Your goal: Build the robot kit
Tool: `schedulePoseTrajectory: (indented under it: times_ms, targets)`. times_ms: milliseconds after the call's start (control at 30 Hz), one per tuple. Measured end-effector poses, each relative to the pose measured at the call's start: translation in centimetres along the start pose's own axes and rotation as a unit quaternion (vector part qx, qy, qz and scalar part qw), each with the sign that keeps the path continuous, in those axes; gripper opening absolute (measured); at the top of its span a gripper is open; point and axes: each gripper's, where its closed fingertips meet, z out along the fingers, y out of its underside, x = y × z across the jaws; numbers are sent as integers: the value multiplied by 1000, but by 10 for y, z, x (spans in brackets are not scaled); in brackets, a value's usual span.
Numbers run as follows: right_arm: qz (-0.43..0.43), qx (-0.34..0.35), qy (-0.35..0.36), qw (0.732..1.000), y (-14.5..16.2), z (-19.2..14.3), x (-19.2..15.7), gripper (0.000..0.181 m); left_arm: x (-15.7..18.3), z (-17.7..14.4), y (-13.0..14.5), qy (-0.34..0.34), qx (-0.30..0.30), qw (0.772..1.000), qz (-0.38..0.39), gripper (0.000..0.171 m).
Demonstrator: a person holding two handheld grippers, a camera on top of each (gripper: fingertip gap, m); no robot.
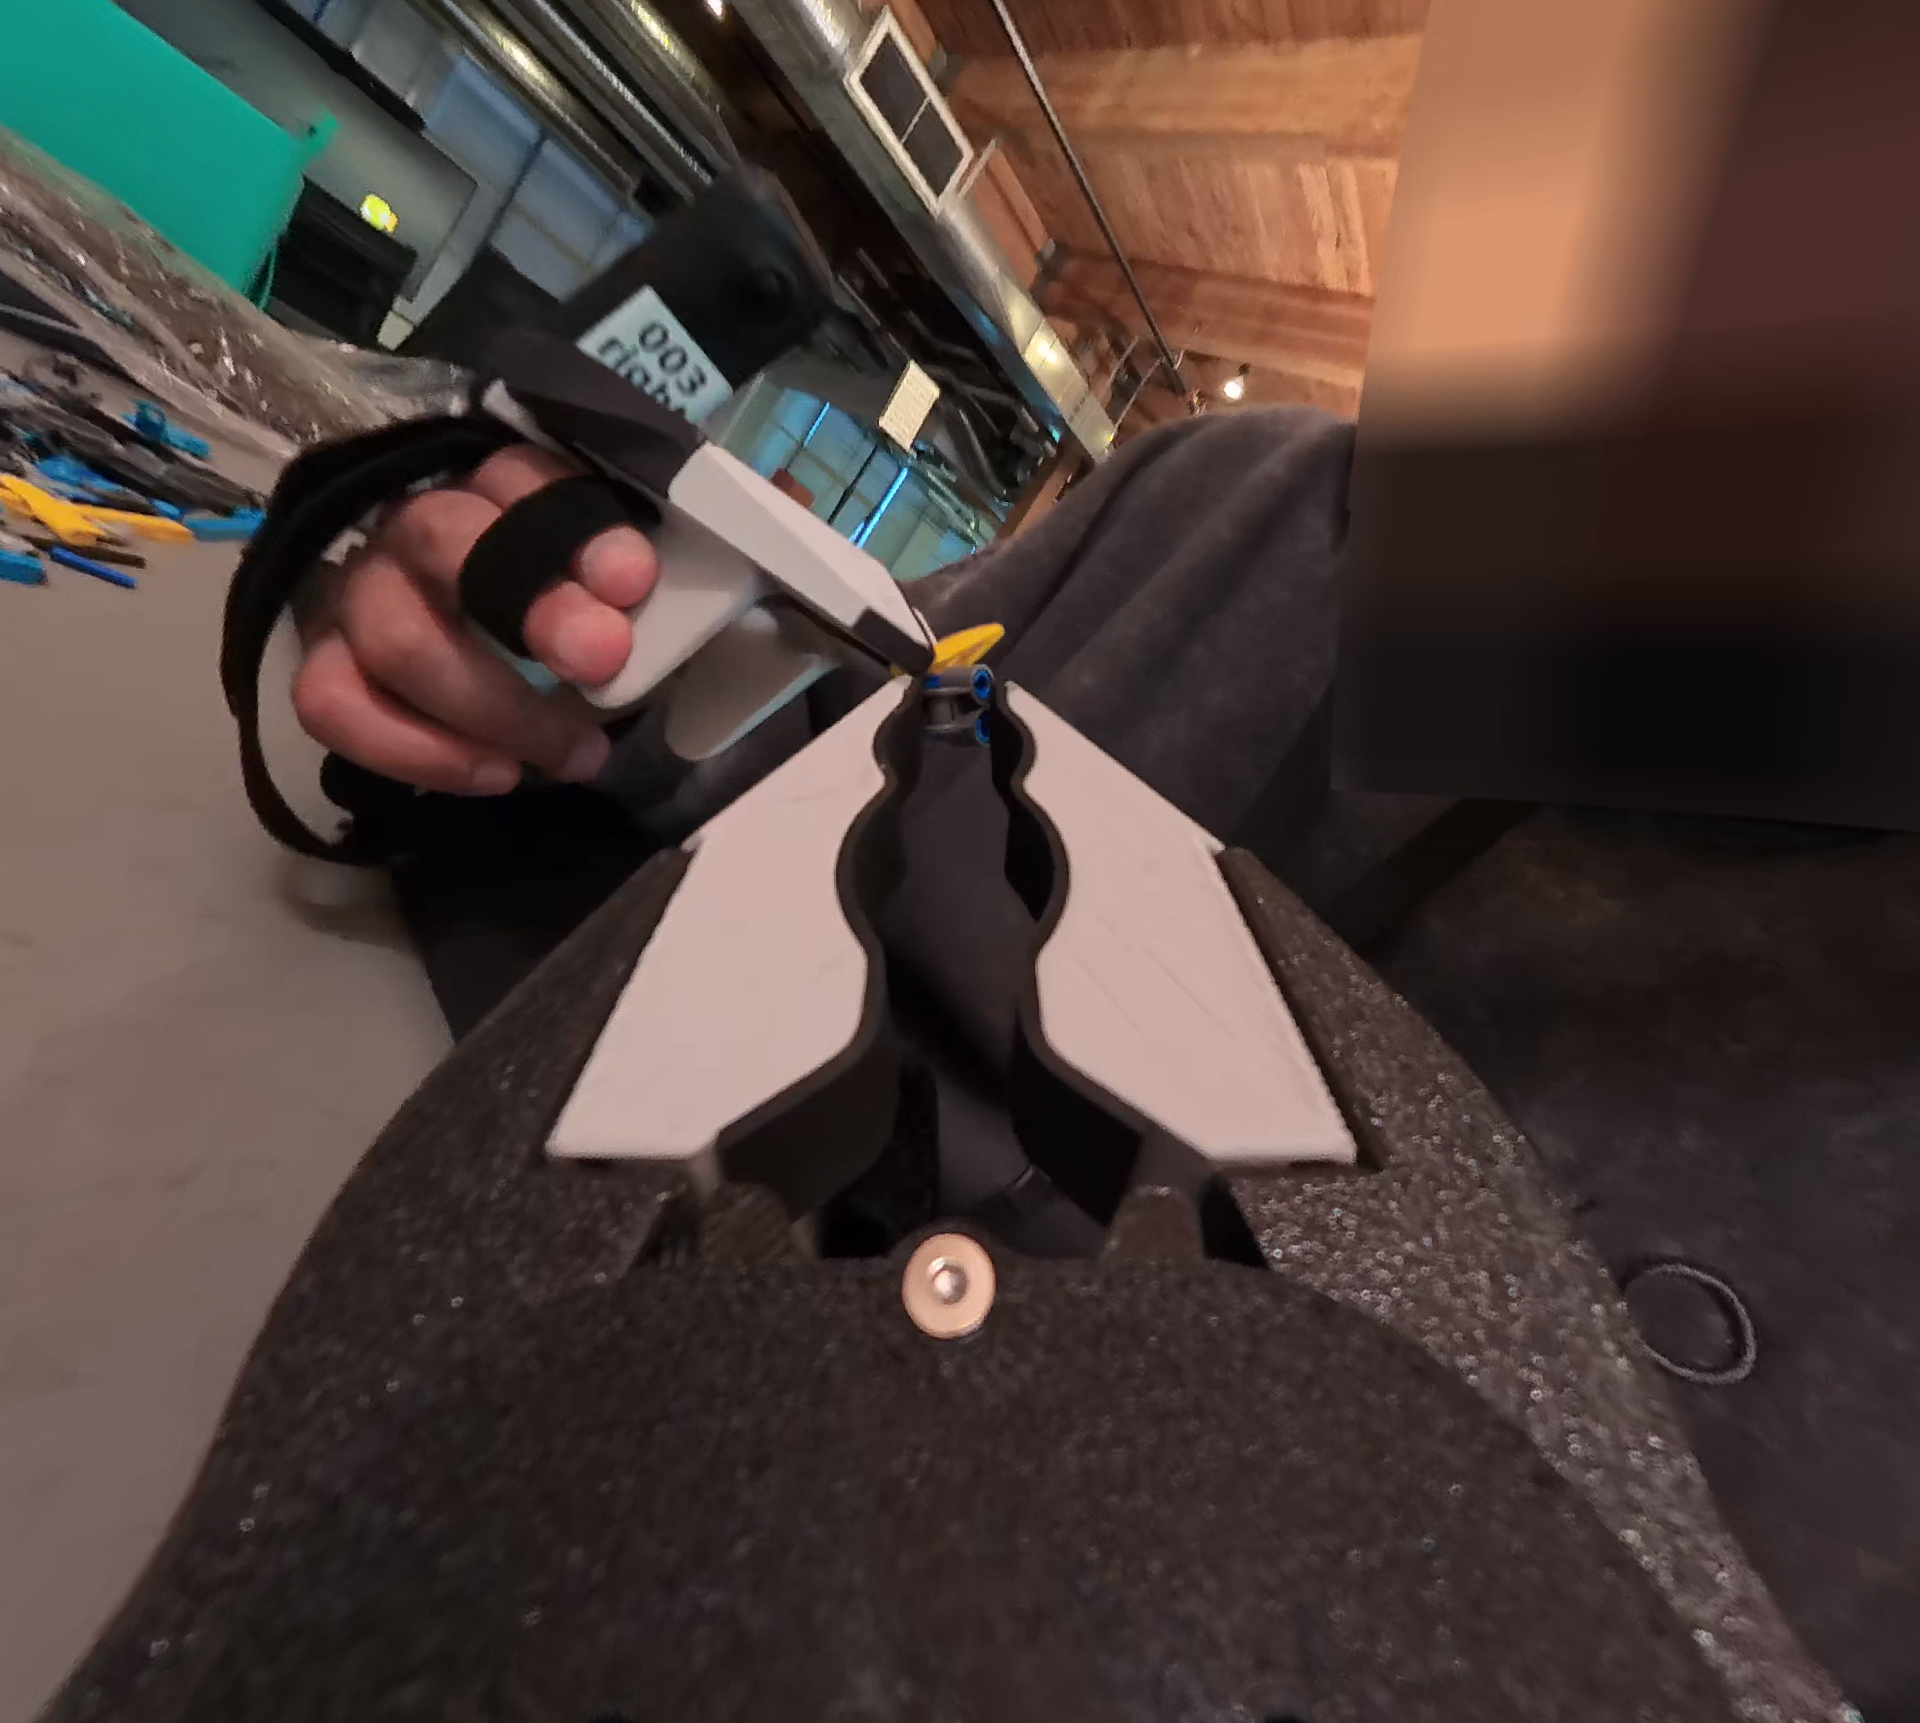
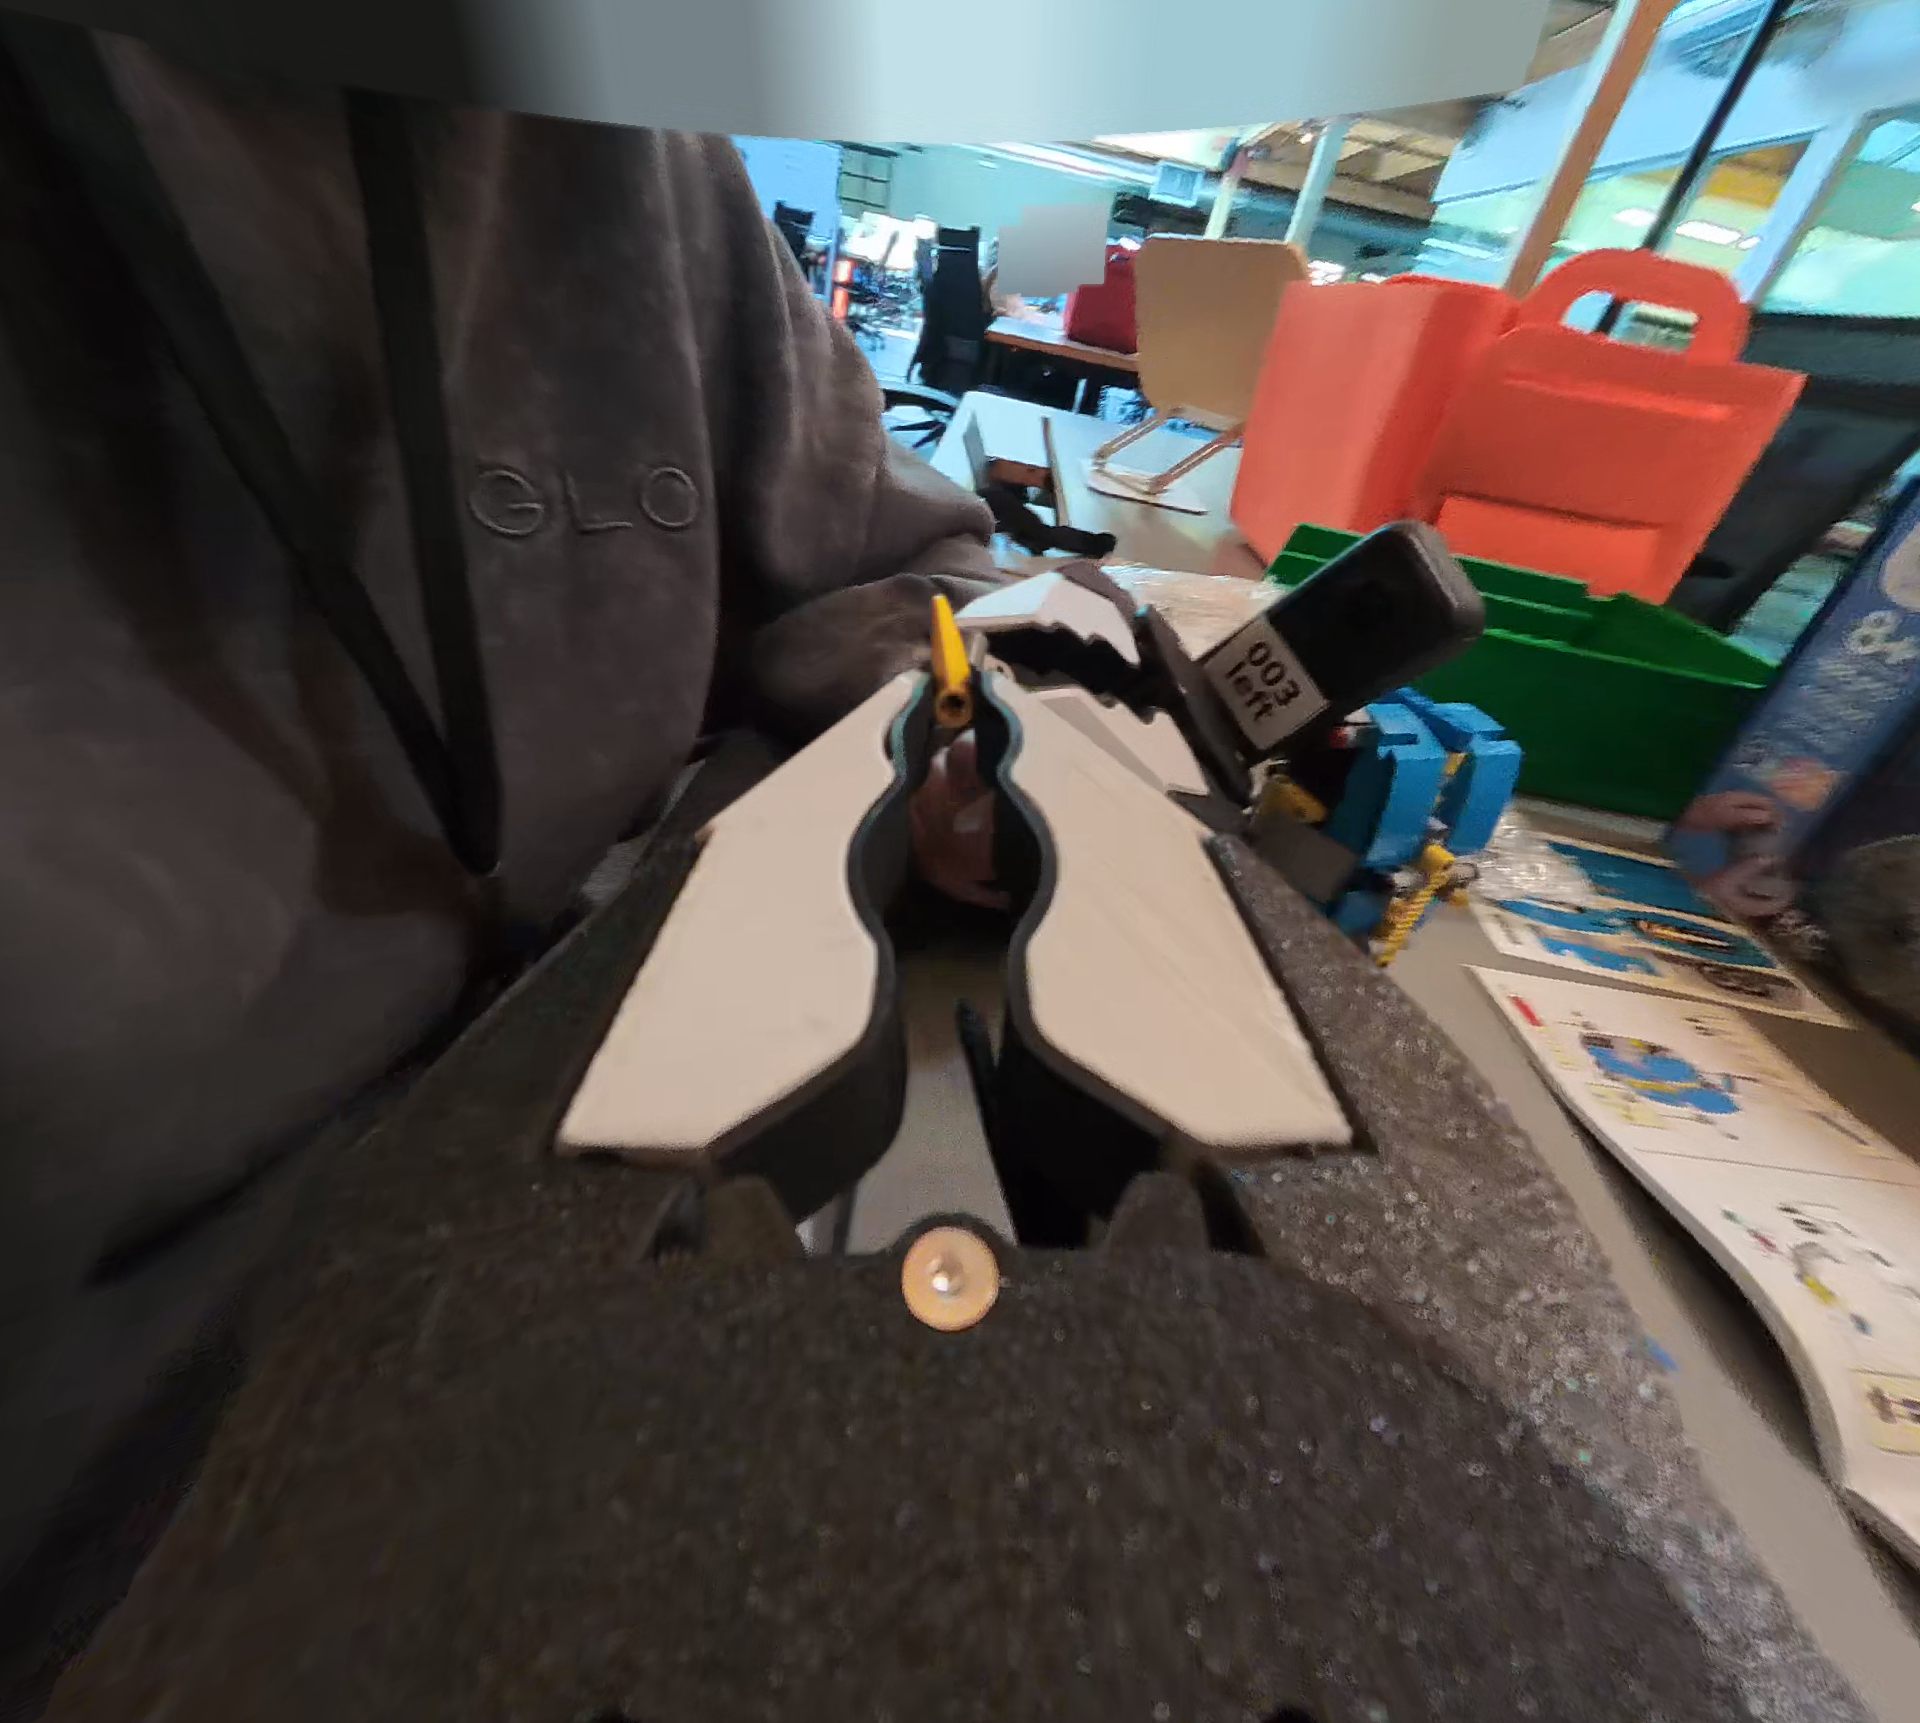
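Note:
My left gripper (image 1: 958, 705) is shut on a small dark grey connector with blue pins (image 1: 961, 703), held up in front of the person's grey sweatshirt (image 1: 1164, 593). My right gripper (image 2: 951, 699) is shut on a thin yellow piece (image 2: 948, 655) that sticks up from its tips. In the left wrist view the right gripper's tips (image 1: 909, 647) meet the left tips, with the yellow piece (image 1: 968, 640) touching the connector. In the right wrist view the left gripper (image 2: 1049, 624) comes in from the right, just behind the yellow piece.
A blue and yellow brick model (image 2: 1403, 800) stands on the grey table (image 2: 1662, 1361) to the right, beside printed instruction sheets (image 2: 1704, 1081), a green tray (image 2: 1621, 686) and orange bags (image 2: 1507, 426). Loose blue and yellow parts (image 1: 94, 520) lie at the table's far left. My two grippers' fingertips are within a few centimetres of each other.

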Motion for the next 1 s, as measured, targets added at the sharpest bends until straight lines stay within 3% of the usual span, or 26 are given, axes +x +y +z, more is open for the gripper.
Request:
schedulePoseTrajectory:
  times_ms: [133,300,433,600,700,800,900,1000]
  targets:
    - [-19,25,59,998,-5,2,11,6,1,-3,-7,5,24,1000,-2,10]
    - [-21,40,52,998,-11,6,5,6,10,0,-5,36,22,999,-17,10]
    - [105,111,-17,988,-20,10,-3,6,19,5,-2,45,18,999,17,10]
    - [128,92,-11,987,-14,3,6,6,8,4,-4,4,17,999,37,11]
    - [153,29,-15,988,-3,-3,7,6,-2,2,0,-32,-3,998,48,11]
    - [164,-100,33,981,25,-30,24,6,-13,0,0,-79,-11,994,80,10]
    - [154,-314,91,933,98,-73,32,7,-25,0,12,-134,-53,978,151,11]
    - [136,-420,93,892,138,-94,21,7,-31,6,31,-171,-113,951,230,11]
